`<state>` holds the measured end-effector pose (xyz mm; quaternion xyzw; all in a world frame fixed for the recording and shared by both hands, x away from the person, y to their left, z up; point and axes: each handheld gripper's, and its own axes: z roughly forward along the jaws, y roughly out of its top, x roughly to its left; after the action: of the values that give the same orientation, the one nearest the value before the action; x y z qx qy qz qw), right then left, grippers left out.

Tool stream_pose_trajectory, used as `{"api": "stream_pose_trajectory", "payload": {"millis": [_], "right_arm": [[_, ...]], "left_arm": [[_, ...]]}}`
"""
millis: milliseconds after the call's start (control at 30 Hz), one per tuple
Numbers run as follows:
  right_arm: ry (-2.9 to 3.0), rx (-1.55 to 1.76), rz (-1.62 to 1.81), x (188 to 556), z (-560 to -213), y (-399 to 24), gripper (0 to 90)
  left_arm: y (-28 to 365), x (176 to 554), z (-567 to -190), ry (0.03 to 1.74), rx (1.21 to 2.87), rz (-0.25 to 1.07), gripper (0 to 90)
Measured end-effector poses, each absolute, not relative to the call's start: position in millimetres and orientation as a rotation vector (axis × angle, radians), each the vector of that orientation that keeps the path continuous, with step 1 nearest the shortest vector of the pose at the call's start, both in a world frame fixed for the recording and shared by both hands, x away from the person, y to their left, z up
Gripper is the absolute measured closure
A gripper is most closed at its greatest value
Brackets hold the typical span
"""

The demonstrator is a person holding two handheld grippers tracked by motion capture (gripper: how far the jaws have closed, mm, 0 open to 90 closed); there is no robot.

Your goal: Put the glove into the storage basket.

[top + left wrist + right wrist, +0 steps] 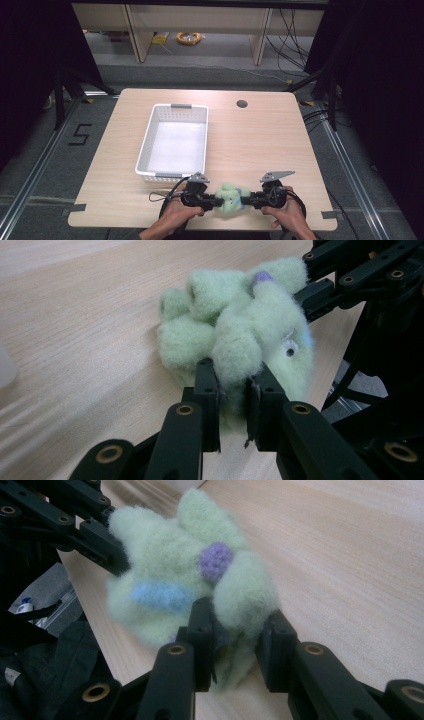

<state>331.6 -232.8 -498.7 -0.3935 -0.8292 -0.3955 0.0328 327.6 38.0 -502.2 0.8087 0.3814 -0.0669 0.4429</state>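
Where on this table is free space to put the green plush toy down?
Bare wood lies right of the white basket, below the round hole, out to the table's right edge. A narrow strip runs left of the basket. The near edge is crowded: both grippers grip the plush toy.

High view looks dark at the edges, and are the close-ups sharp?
High view: light falls on the table, with glare inside the white basket; surroundings stay dark. Left gripper view: green plush toy fairly sharp. Right gripper view: toy softer, its blue patch smeared.

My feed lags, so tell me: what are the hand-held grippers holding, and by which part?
Both hold the green plush toy: the left hand-held gripper pinches one fuzzy lobe, the right hand-held gripper a lobe on its opposite side.
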Motion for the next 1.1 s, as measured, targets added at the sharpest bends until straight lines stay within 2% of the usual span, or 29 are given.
{"api": "stream_pose_trajectory", "payload": {"millis": [367, 1100], "right_arm": [[-2.565, -1.165, -1.248, 327.2, -487.5, -229.8, 72.2], [-2.582, -1.109, -1.324, 325.5, -451.4, -214.2, 72.2]], "left_arm": [[42.5, 320.5, -490.8, 0.902, 2.026, -0.101, 77.2], [64.0, 317.9, -457.6, 0.871, 1.961, -0.09, 76.9]]}}
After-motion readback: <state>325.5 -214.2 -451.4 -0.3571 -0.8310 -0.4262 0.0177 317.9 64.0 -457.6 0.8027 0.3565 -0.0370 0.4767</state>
